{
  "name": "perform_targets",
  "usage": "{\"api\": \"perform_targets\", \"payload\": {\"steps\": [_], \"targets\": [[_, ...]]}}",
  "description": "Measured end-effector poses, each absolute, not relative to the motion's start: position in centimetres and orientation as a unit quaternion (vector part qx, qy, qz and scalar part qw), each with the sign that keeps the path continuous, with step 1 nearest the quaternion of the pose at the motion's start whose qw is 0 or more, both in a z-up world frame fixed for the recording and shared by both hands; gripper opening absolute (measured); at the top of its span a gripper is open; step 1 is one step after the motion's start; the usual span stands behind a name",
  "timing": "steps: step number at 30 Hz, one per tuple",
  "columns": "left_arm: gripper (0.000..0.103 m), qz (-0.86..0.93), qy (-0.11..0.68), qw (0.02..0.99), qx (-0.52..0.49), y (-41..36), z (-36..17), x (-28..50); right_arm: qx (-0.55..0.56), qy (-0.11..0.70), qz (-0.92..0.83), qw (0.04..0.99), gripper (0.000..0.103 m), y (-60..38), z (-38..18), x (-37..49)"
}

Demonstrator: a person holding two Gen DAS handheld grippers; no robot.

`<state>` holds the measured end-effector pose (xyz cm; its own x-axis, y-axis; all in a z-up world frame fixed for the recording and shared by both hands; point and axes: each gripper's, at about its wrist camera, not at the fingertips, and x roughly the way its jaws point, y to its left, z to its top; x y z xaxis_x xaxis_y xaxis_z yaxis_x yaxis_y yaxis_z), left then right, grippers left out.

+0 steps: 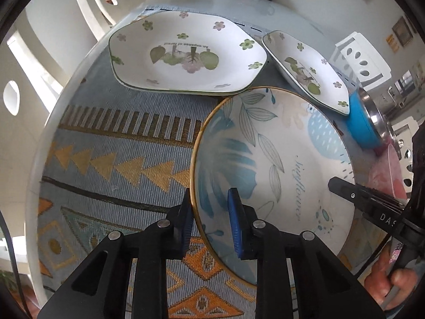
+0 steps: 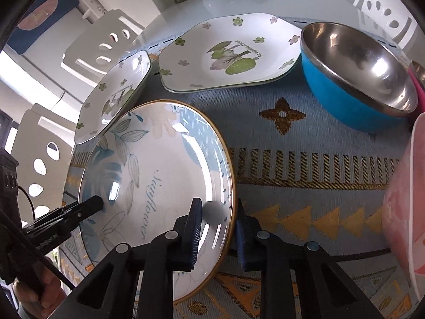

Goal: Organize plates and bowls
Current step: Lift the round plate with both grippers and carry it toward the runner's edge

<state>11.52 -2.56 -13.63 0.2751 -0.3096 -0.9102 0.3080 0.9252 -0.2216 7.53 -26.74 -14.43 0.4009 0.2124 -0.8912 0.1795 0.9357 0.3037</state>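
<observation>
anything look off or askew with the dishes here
Nothing is spilled or broken. One oddity: the small floral plate sits tilted, its edge propped on the blue bowl rather than flat on the mat.

The round plate is white with a thin gold rim, blue and grey leaves and blue script. Behind it, two hexagonal plates are white with green rims and scattered green and pale pink flowers. Right of the round plate, a bowl is blue outside, shiny steel inside. The cloth beneath is grey-blue with gold triangles, stripes and orange diamonds
</observation>
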Motion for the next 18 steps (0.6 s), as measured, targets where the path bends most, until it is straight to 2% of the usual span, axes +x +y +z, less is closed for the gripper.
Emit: {"api": "perform_targets", "payload": {"steps": [5,18], "targets": [[0.021,-0.210,0.561,0.800,-0.038,-1.1,-12.8,11.4,0.168,0.545,0.022,0.821,0.022,-26.7,-14.3,7.1],[0.021,-0.207,0.521,0.828,-0.014,0.1,-10.1,9.6,0.157,0.545,0.049,0.822,0.022,-24.6,-13.4,4.4]]}}
